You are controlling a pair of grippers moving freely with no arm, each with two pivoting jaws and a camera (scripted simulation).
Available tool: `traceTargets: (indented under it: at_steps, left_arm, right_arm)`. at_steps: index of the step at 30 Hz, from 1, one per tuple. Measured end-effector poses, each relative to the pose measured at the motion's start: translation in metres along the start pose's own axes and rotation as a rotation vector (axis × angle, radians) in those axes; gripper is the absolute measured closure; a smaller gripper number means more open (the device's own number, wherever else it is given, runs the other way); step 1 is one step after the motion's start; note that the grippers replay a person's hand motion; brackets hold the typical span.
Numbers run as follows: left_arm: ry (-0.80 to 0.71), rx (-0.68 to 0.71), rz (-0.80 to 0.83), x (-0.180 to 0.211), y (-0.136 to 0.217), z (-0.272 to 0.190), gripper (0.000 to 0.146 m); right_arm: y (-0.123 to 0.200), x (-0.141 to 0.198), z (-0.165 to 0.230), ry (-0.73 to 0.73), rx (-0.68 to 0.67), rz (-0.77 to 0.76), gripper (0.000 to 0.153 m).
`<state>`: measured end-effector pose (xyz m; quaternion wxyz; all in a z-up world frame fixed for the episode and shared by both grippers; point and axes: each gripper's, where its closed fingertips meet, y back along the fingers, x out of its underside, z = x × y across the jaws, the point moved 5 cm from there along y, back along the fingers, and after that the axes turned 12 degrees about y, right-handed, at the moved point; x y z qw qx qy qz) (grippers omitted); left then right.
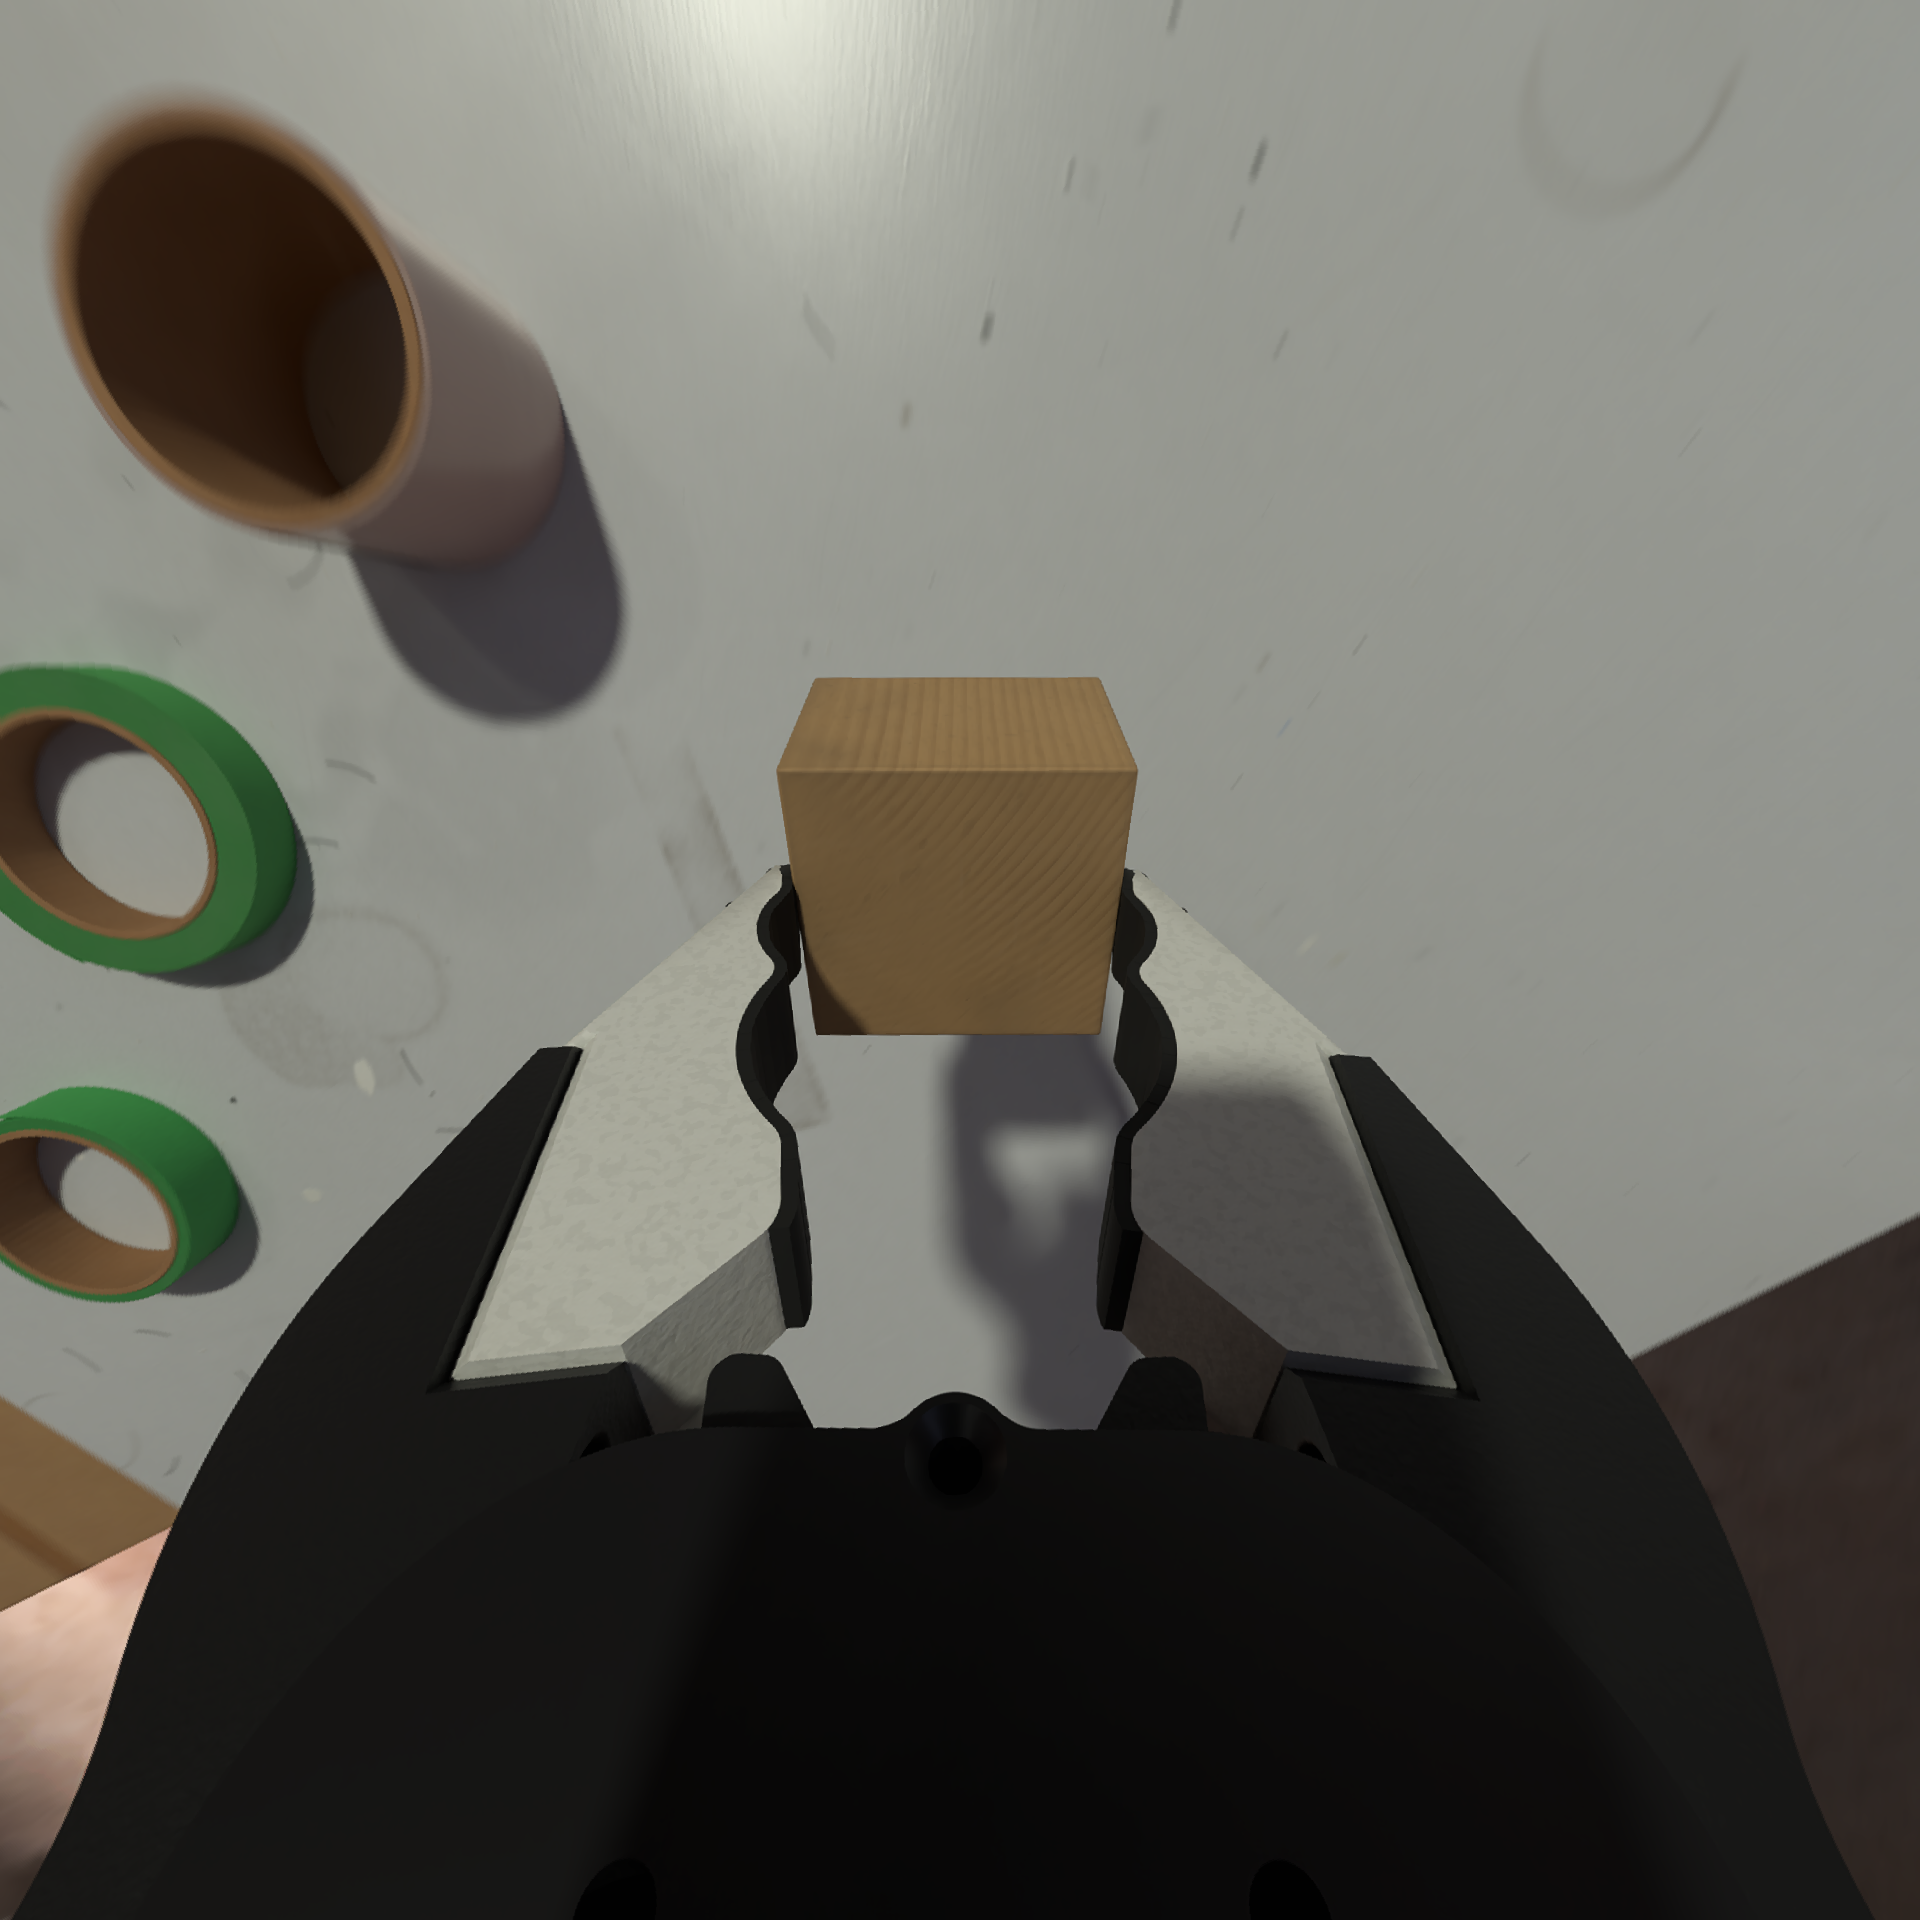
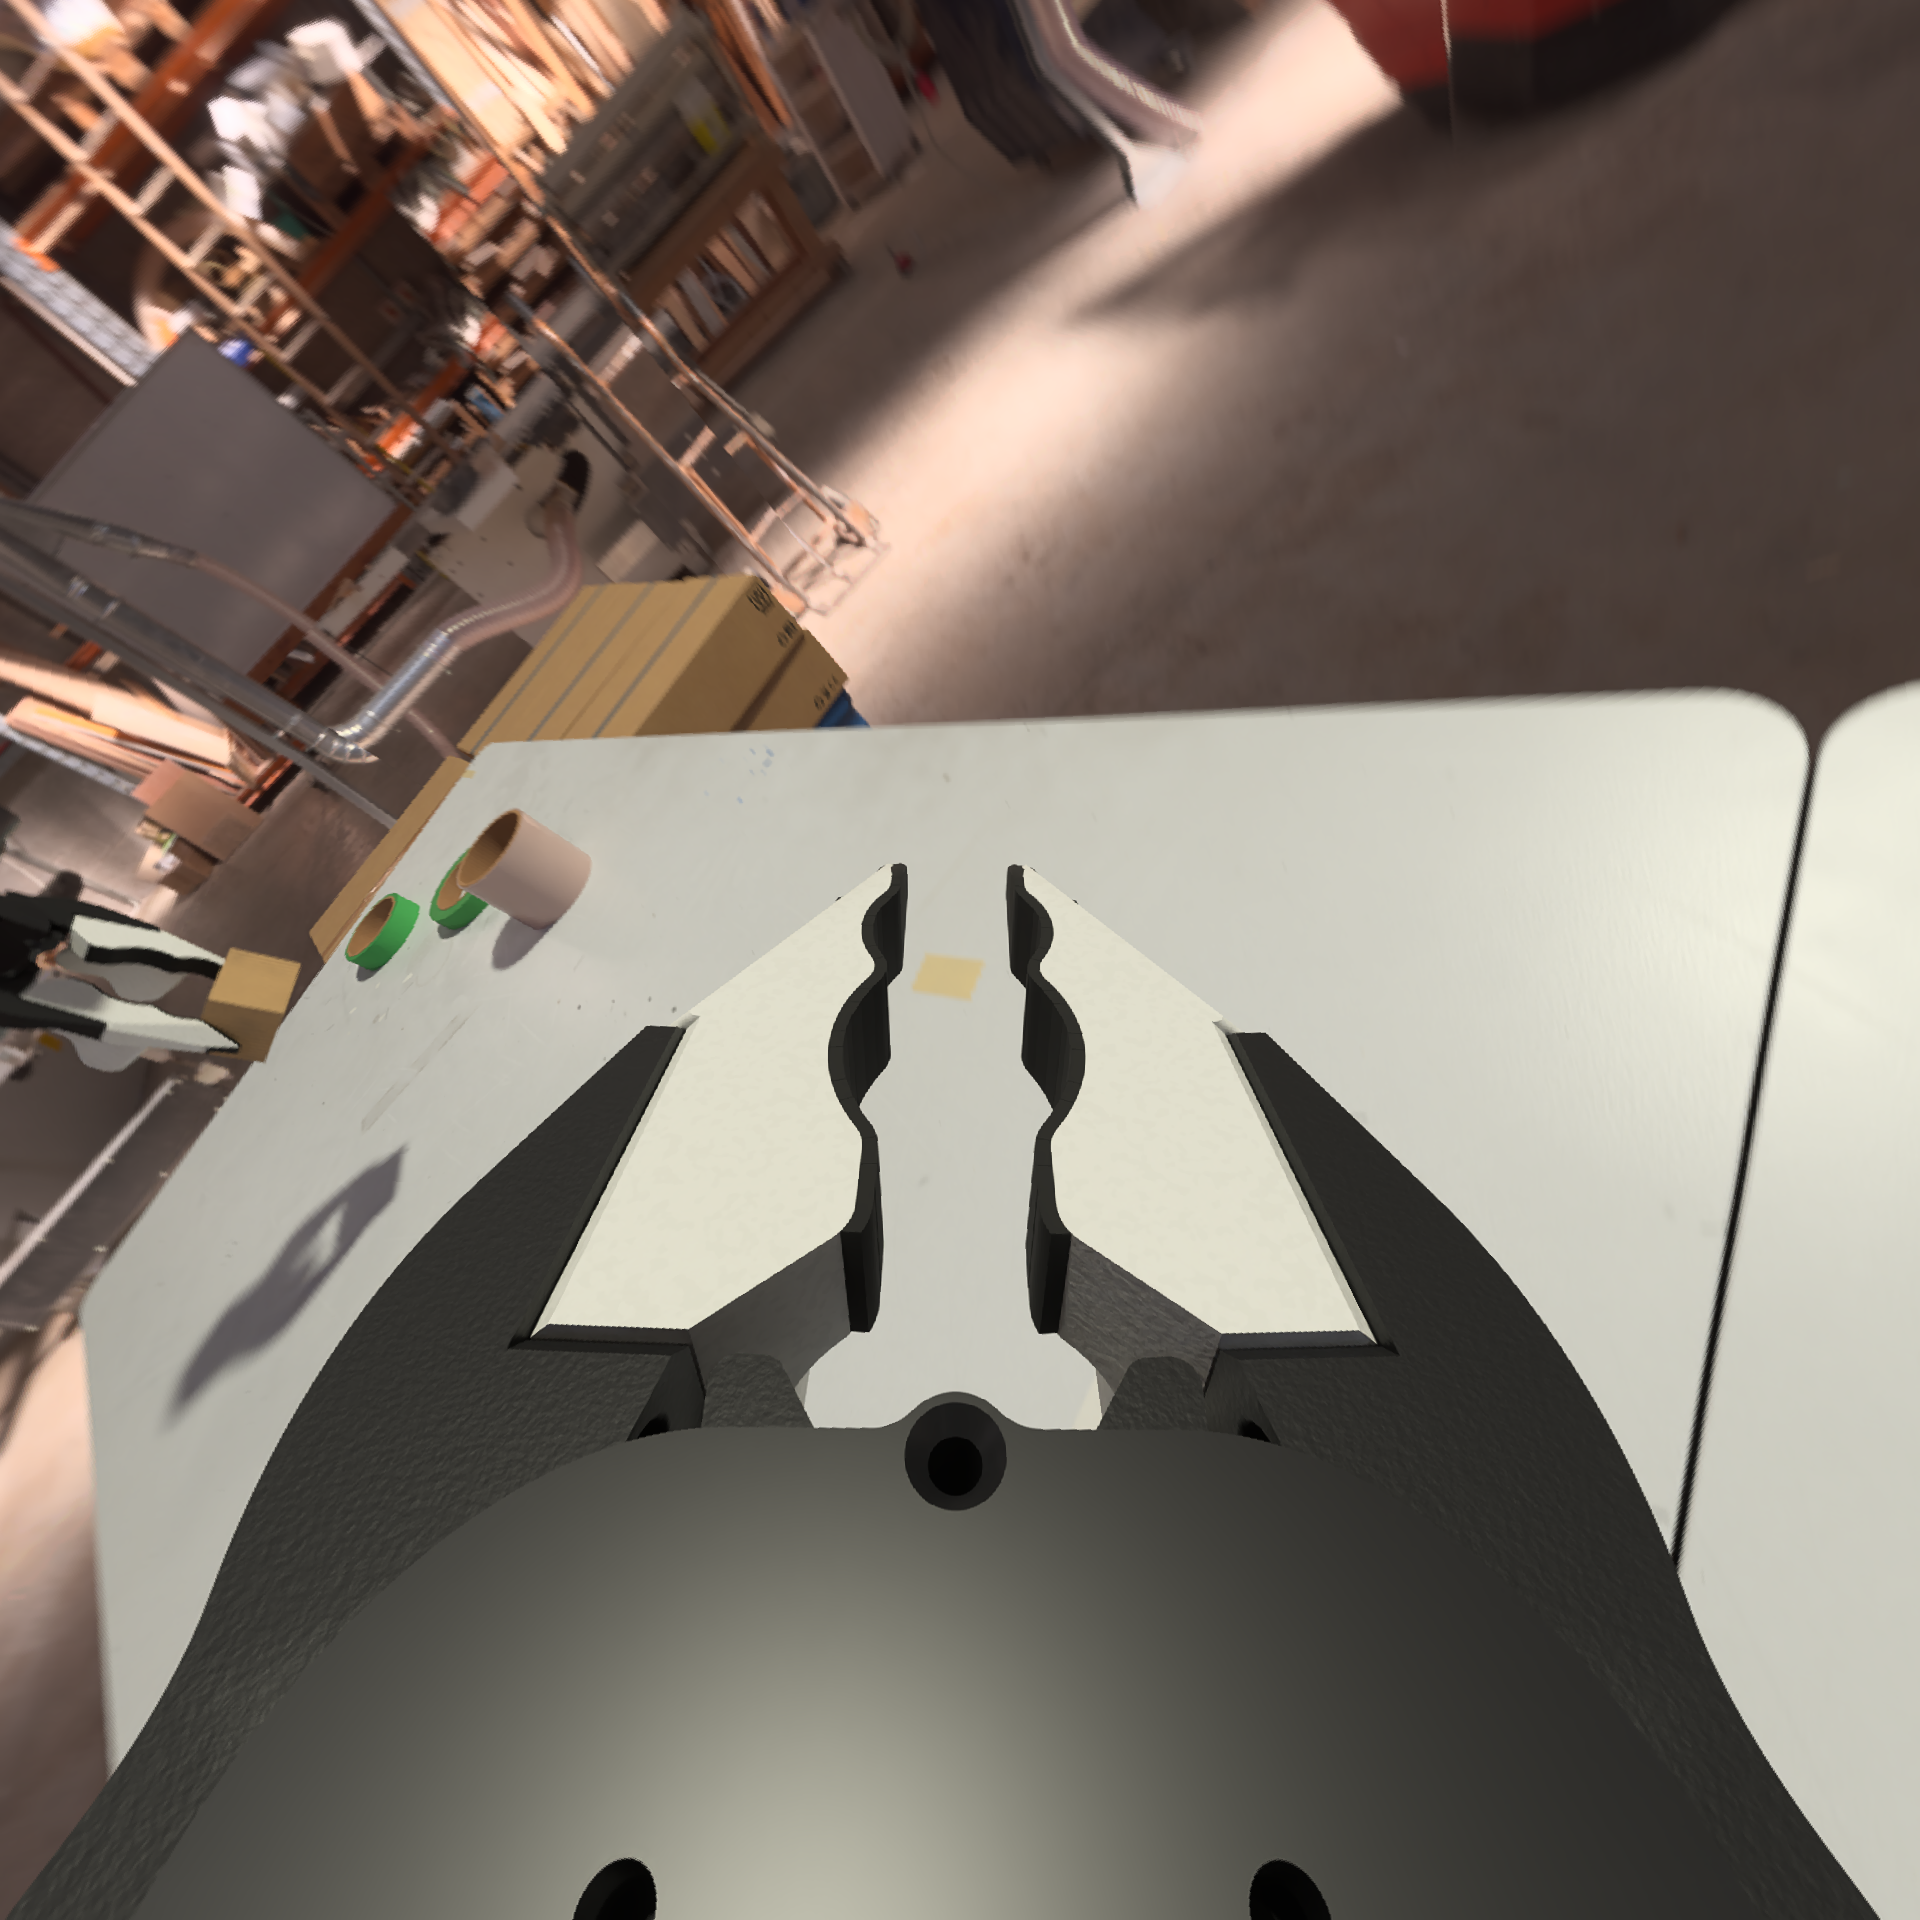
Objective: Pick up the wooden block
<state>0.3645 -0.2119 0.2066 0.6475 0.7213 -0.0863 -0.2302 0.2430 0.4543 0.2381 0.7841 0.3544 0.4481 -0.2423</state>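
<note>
The wooden block [image 1: 956, 862] is a tan cube, pinched at its lower sides between the fingertips of my left gripper [image 1: 956, 883]. The block hangs above the white table [image 1: 1455, 623], and its shadow falls on the surface below it. In the right wrist view the block [image 2: 252, 1000] and the left gripper [image 2: 223, 1006] show far left, over the table's left edge. My right gripper [image 2: 956, 883] is open and empty above the middle of the table [image 2: 1351, 935].
A cardboard tube [image 1: 312, 343] lies on its side at the left, with two green tape rolls [image 1: 135, 821] [image 1: 104, 1195] nearer. A tan square patch [image 2: 948, 977] lies on the table. Cardboard boxes [image 2: 675, 655] stand beyond the far edge. A second table [image 2: 1870, 1039] adjoins on the right.
</note>
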Motion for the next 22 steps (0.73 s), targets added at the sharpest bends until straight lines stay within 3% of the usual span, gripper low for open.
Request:
traceTargets:
  at_steps: [4, 6, 9, 12, 16, 22]
  left_arm:
    - [0.048, 0.053, -0.13, -0.042, 0.013, -0.064, 0.085]
    - [0.003, 0.103, -0.159, -0.063, 0.003, -0.1, 0.085]
    - [-0.129, -0.006, -0.115, -0.091, -0.032, -0.133, 0.085]
    - [-0.171, -0.107, -0.041, -0.115, -0.08, -0.14, 0.085]
    - [-0.072, -0.13, 0.053, -0.129, -0.136, -0.124, 0.085]
    - [-0.048, -0.174, 0.163, -0.117, -0.171, -0.099, 0.085]
  right_arm:
    - [0.002, -0.023, 0.039, 0.219, -0.075, -0.16, 0.133]
    - [0.001, -0.028, 0.067, 0.363, -0.186, -0.227, 0.13]
    - [-0.006, -0.027, 0.101, 0.502, -0.322, -0.283, 0.124]
    - [-0.014, -0.023, 0.115, 0.534, -0.374, -0.252, 0.12]
    - [-0.017, -0.019, 0.112, 0.53, -0.377, -0.217, 0.119]
    - [-0.02, -0.013, 0.096, 0.502, -0.382, -0.17, 0.12]
